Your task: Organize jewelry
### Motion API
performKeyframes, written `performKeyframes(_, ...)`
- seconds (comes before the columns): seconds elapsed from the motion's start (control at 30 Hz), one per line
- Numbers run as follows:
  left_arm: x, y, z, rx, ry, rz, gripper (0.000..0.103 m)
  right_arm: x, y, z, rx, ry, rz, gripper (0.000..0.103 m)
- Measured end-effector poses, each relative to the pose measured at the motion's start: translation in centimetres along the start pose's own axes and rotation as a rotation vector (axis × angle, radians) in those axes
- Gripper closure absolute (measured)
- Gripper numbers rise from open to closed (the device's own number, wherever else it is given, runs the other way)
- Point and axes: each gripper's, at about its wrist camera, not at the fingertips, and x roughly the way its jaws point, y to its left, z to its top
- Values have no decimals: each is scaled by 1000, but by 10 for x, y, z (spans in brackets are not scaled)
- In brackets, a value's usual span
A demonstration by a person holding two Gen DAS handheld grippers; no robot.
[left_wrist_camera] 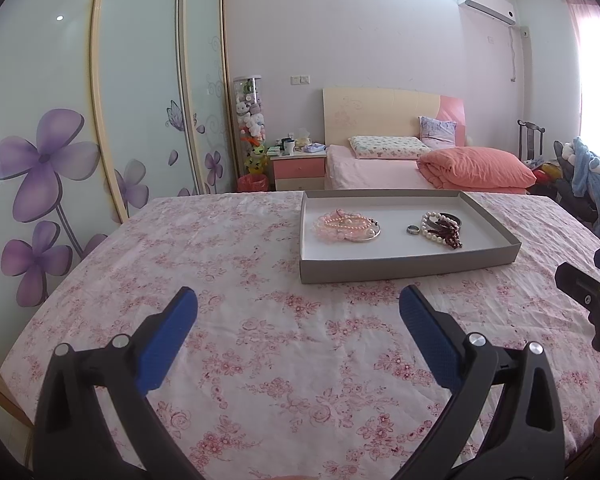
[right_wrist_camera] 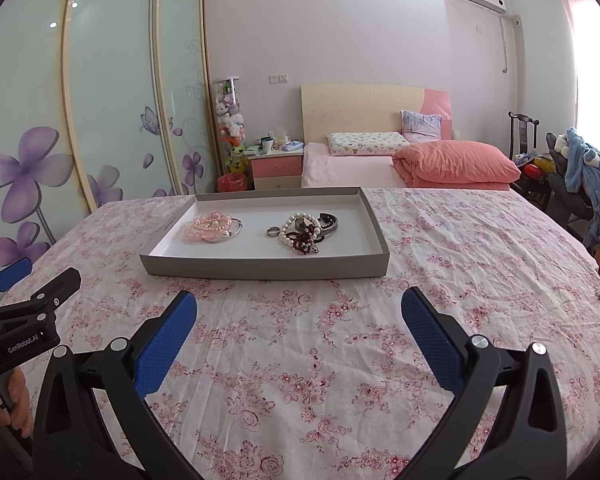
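A shallow grey tray (left_wrist_camera: 404, 268) (right_wrist_camera: 260, 269) with a white floor rests on the floral cloth. A heap of pink bead bracelets (left_wrist_camera: 346, 224) (right_wrist_camera: 210, 229) with a silver bangle lies at the left inside it. At the right inside lie a metal ring (left_wrist_camera: 413, 230) (right_wrist_camera: 272, 232), a white pearl bracelet (left_wrist_camera: 431, 227) (right_wrist_camera: 290, 232), dark red beads (left_wrist_camera: 452, 236) (right_wrist_camera: 306, 240) and a dark bangle (right_wrist_camera: 332, 222). My left gripper (left_wrist_camera: 298, 308) stands open, short of the tray and to its left. My right gripper (right_wrist_camera: 299, 312) is open too, just before the tray's near wall. Nothing is between either pair of fingers.
The table wears a pink floral cloth (left_wrist_camera: 240, 280) (right_wrist_camera: 460, 260). Behind it stand a bed (left_wrist_camera: 400, 168) with an orange quilt, a nightstand (left_wrist_camera: 298, 166) and a flowered wardrobe (left_wrist_camera: 60, 152). A chair with blue clothing (right_wrist_camera: 588, 184) is at the right. A hand (right_wrist_camera: 14, 404) holds the left gripper's handle.
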Motion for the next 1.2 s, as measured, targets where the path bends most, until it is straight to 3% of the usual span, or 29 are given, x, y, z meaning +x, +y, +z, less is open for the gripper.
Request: performKeyframes(1.2,-3,-5,1,2,-5,-20,4,-1,4,-1,4,2,3,2)
